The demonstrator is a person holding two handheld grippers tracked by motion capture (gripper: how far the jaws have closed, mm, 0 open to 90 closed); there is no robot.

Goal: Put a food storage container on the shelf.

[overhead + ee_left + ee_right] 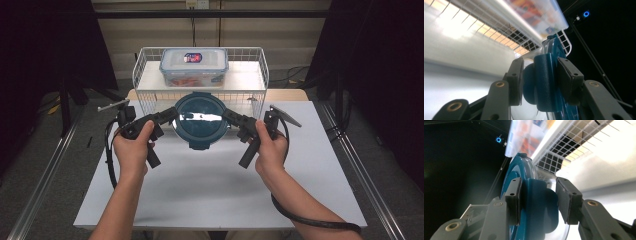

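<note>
A round clear container with a dark teal lid [200, 120] hangs above the white table [200, 190], just in front of the wire basket [145, 75]. My left gripper [172, 116] is shut on the container's left side latch and my right gripper [228, 116] on its right side latch. In the left gripper view the two black pads [515, 80] press on the teal latch [544, 85] from both sides; my left gripper [541, 77] points toward the basket. In the right gripper view my right gripper [537, 200] clamps the opposite latch [536, 215] the same way, with the lid rim [511, 175] on edge.
The white wire basket stands at the table's far edge, with a rectangular clear box with a blue-trimmed lid [194, 65] inside it. Both forearms come in from the bottom, and a black cable [310, 220] trails off the right gripper. Dark curtains flank the table.
</note>
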